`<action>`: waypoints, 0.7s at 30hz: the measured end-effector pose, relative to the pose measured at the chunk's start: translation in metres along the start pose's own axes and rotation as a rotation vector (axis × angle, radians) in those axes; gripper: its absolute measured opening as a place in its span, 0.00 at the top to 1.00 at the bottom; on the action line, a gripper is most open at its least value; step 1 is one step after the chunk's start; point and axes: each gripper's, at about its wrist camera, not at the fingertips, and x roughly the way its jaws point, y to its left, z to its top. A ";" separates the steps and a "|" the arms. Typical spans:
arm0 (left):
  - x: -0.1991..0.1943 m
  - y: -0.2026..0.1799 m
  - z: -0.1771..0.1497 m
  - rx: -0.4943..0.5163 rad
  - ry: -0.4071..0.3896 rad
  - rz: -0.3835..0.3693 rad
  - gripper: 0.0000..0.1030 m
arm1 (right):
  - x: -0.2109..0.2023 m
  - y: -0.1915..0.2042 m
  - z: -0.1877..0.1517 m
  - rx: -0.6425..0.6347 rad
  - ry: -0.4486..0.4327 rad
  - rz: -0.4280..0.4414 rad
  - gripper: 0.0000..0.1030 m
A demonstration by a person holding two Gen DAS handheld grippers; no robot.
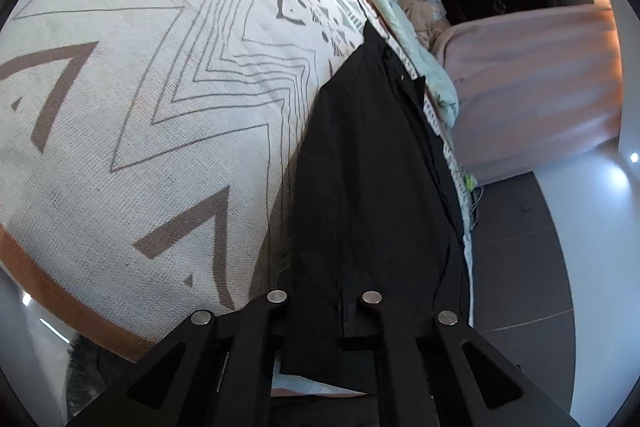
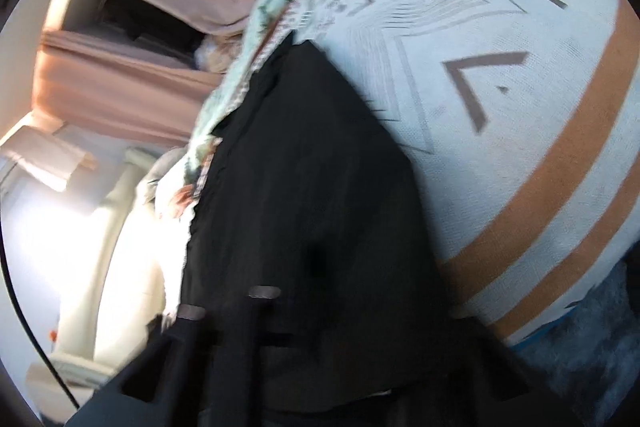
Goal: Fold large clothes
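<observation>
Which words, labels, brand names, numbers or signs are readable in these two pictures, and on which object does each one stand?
None: no readable text in either view.
The bedspread carries only zigzag lines and chevron shapes, no letters.
The black garment shows no readable label or print.

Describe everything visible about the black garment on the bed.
The black garment is plain, matte, dark cloth without visible print, lying long and mostly flat along the edge of the patterned bedspread, with soft creases and a seam-like fold. Its near end reaches into both grippers: the left gripper and right gripper are shut on it. A pale green blanket borders its far side.
</observation>
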 end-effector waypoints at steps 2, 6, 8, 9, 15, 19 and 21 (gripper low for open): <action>-0.009 -0.002 -0.002 0.013 -0.037 -0.011 0.97 | -0.007 -0.002 -0.002 0.021 -0.023 0.020 0.96; -0.029 -0.011 -0.004 0.012 -0.083 -0.072 0.97 | -0.027 0.004 -0.003 0.030 -0.057 0.065 0.98; -0.040 -0.017 -0.006 0.014 -0.101 -0.098 0.98 | -0.038 0.011 -0.004 0.026 -0.070 0.088 0.98; -0.046 -0.020 -0.008 0.016 -0.107 -0.112 0.98 | -0.043 0.016 -0.005 0.022 -0.076 0.103 0.98; -0.096 -0.030 -0.014 0.013 -0.154 -0.177 0.98 | -0.089 0.051 -0.012 -0.031 -0.107 0.177 0.98; -0.130 -0.037 -0.016 0.007 -0.185 -0.216 0.98 | -0.118 0.075 -0.020 -0.074 -0.119 0.214 0.98; -0.147 -0.041 -0.017 0.005 -0.201 -0.236 0.98 | -0.135 0.088 -0.025 -0.090 -0.125 0.233 0.98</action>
